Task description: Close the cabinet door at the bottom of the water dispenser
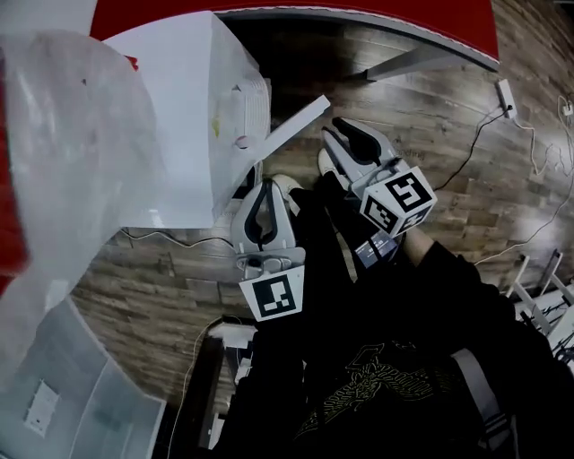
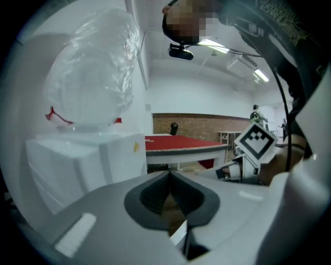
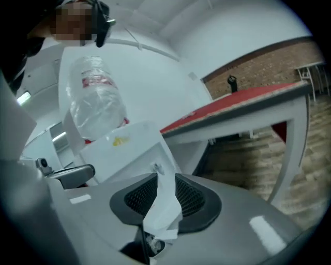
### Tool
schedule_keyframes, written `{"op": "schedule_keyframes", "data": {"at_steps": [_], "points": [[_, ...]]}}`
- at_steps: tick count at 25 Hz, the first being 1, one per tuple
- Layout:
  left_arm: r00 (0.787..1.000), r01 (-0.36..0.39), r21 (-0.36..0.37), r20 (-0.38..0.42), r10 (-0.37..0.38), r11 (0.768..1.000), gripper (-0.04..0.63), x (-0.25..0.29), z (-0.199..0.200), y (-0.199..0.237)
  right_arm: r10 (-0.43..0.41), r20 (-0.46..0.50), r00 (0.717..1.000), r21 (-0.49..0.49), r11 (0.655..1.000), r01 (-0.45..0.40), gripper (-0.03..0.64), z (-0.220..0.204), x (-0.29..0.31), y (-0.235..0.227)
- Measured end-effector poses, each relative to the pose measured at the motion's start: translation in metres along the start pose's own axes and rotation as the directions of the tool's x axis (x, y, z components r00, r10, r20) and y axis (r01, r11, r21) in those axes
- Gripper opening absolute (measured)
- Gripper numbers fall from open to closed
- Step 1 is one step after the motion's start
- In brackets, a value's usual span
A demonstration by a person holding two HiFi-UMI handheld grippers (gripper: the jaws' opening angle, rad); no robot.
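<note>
Plastic covers the bottle on top of the white water dispenser at far left, which stands on a wooden floor. Its bottom cabinet door is open, swung out to the right of the body below a red-topped bench. Just beneath the door, the left hand-held gripper has its jaws together at the tips and holds nothing. Further right, the right hand-held gripper faces the door's free edge with its jaws slightly apart. The white edge shows in the gap, and contact with the pads cannot be made out.
</note>
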State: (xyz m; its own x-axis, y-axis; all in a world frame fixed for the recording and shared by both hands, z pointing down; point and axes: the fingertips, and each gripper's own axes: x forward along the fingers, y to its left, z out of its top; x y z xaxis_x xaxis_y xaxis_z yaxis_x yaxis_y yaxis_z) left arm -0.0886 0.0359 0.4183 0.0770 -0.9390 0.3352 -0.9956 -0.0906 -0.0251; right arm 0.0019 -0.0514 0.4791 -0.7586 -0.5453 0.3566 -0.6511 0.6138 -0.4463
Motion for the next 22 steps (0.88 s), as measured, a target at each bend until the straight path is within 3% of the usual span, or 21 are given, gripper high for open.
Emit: {"op": "schedule_keyframes", "data": {"at_steps": [5,9,11,13,17,22], "points": [[0.998,0.012,-0.031,-0.056,-0.013,0.999,0.006,0.014,-0.058,-0.003,-0.053,-0.202,0.978,0.195,0.976,0.093,0.176,-0.126,0.038,-0.063],[0.995,0.02,-0.034,-0.095,-0.023,0.999,0.006,0.021,-0.095,-0.009,-0.065,-0.363,0.93,0.268,0.948,0.171,0.176,-0.226,0.062,-0.105],[0.994,0.01,-0.032,-0.104,-0.014,0.999,0.006,0.025,-0.107,-0.007,-0.065,-0.398,0.915,0.345,0.914,0.215,0.178,-0.258,0.077,-0.119],[0.993,0.008,-0.028,-0.114,-0.011,1.0,0.006,0.025,-0.116,-0.009,-0.059,-0.413,0.909,0.393,0.889,0.236,0.178,-0.275,0.089,-0.126],[0.989,0.005,-0.033,-0.147,-0.01,0.999,0.006,0.025,-0.129,-0.005,-0.064,-0.444,0.894,0.32,0.92,0.225,0.177,-0.276,0.111,-0.134],[0.99,-0.022,-0.045,-0.14,0.016,0.999,0.006,0.026,-0.124,0.007,-0.058,-0.474,0.879,0.285,0.934,0.215,0.171,-0.271,0.129,-0.136]]}}
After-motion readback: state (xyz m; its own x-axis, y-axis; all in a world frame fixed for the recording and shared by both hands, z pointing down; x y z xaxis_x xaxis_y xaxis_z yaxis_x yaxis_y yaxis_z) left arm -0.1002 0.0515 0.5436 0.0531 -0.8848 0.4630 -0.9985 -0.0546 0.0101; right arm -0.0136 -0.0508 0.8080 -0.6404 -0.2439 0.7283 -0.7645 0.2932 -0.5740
